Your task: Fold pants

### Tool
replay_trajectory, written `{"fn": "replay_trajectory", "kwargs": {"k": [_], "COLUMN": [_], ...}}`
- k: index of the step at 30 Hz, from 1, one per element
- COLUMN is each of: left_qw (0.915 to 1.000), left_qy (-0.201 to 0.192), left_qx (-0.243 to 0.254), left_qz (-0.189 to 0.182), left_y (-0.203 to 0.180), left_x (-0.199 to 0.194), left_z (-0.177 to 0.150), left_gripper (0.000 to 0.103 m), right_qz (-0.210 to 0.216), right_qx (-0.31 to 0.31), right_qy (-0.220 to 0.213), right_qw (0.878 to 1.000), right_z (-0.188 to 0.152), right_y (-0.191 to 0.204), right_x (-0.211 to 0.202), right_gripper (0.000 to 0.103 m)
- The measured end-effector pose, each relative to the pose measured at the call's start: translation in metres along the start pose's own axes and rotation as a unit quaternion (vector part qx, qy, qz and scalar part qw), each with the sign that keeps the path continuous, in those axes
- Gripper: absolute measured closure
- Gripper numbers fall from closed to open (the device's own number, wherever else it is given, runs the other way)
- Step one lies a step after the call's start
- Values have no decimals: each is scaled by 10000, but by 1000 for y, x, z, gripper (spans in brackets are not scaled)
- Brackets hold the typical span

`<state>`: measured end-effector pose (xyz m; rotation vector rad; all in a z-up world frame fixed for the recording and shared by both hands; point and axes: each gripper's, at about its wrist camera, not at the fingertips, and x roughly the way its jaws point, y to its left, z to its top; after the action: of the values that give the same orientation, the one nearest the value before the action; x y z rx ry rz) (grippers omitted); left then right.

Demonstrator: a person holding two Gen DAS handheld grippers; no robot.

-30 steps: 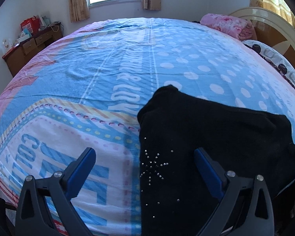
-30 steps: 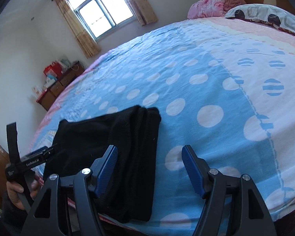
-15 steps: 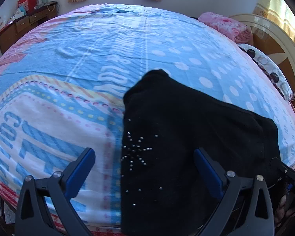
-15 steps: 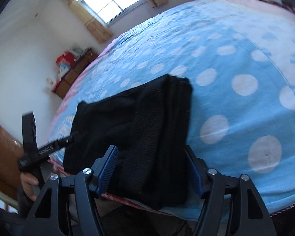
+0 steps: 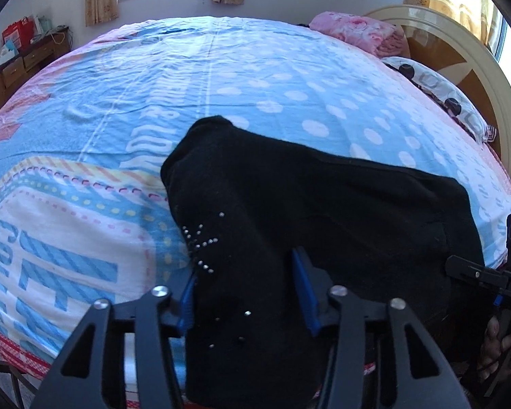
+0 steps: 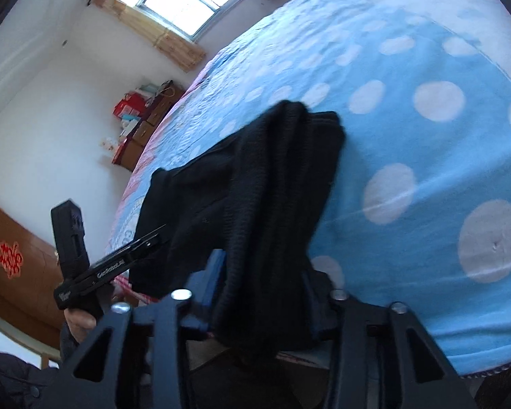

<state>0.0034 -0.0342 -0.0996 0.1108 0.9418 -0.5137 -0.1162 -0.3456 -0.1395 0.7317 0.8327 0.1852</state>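
Pants (image 5: 323,211) pinched by both tongs; studs (image 5: 201,242) show, apparently, only leftward.

We are looking along the right gripper (image 6: 265,293), and its two blue fingers (image 6: 216,272) are pressing on a thick fold of the black pants (image 6: 255,184) at the near edge of the bed (image 6: 426,136). The pants are lying across the blue sheet with white dots, bunched near us. At the left, the left gripper (image 6: 153,238) is touching the other end of the pants, but we cannot tell how its jaws are standing.
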Motion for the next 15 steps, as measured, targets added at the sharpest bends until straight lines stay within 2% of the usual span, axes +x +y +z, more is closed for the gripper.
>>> {"fn": "replay_trajectory", "kwargs": {"k": [2,7,11,15], "left_qw": [9999,9996,9987,9972], "left_qy": [-52,-111,-223,-391], "left_qx": [66,131,239,333], "left_qz": [92,240,389,544], "left_y": [-3,-7,-12,-15], "left_x": [-3,-8,-16,-24], "left_z": [-1,0,4,6], "left_gripper": [65,76,82,86], "right_qz": [55,-285,-534,-515], "right_qx": [51,-371,-772,-909], "right_qy": [-24,-89,-213,-362], "right_qw": [10000,9989,9954,9939], "right_z": [-1,-1,1,2], "right_y": [-2,14,31,35], "right_x": [2,2,-2,-9], "right_gripper": [68,70,71,72]}}
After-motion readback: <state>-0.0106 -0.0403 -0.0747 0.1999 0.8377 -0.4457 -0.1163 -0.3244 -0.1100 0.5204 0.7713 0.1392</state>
